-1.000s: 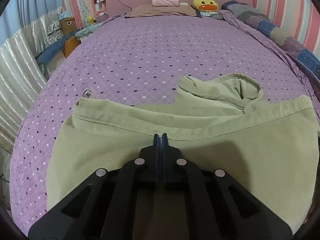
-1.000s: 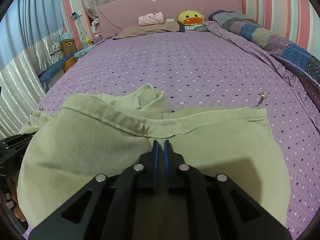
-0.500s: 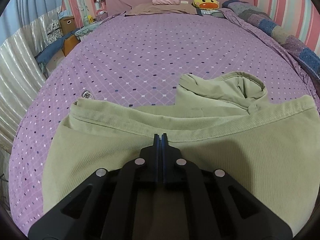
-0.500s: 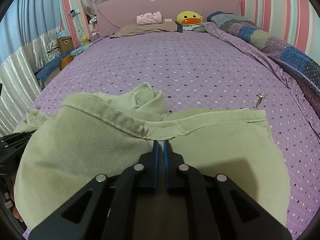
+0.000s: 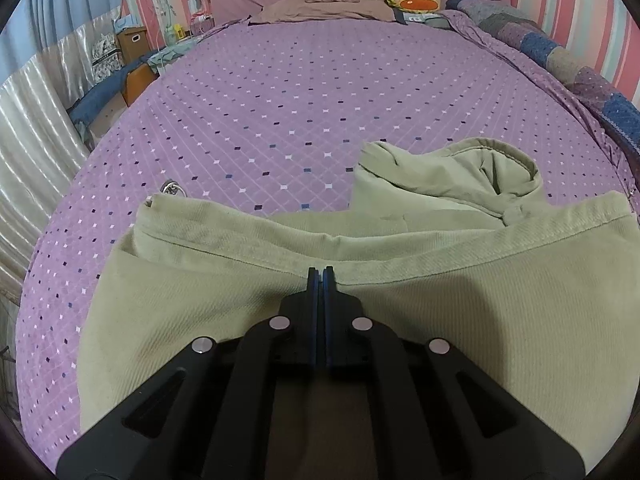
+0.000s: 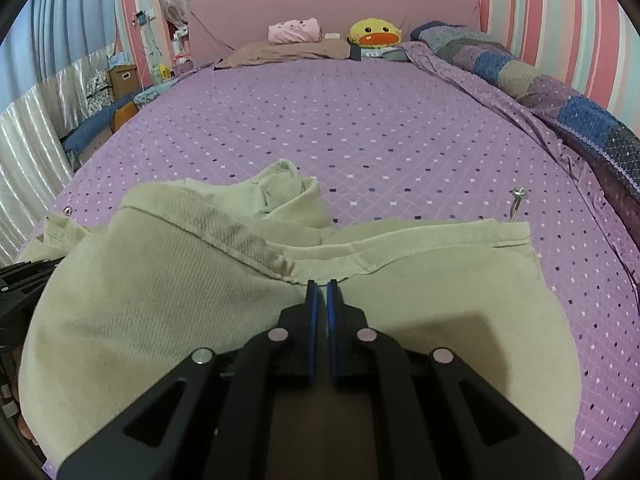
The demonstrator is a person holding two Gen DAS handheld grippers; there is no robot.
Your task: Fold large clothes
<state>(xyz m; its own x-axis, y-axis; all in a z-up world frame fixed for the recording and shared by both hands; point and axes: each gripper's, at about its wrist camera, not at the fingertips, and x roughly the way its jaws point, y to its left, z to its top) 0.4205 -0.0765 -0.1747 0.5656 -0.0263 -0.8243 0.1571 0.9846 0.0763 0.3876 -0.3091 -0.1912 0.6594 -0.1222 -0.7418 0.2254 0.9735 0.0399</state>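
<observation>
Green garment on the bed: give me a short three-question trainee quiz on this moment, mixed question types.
1. True or false: the left hand-held gripper is shut on the hem of the green garment.
2. Multiple choice: the yellow duck plush sits (A) at the head of the bed, (B) on the garment, (C) on the floor.
3. Fill in: the bedspread is ____ with small diamond dots.

Key: 1 true; 2 A; 3 purple.
</observation>
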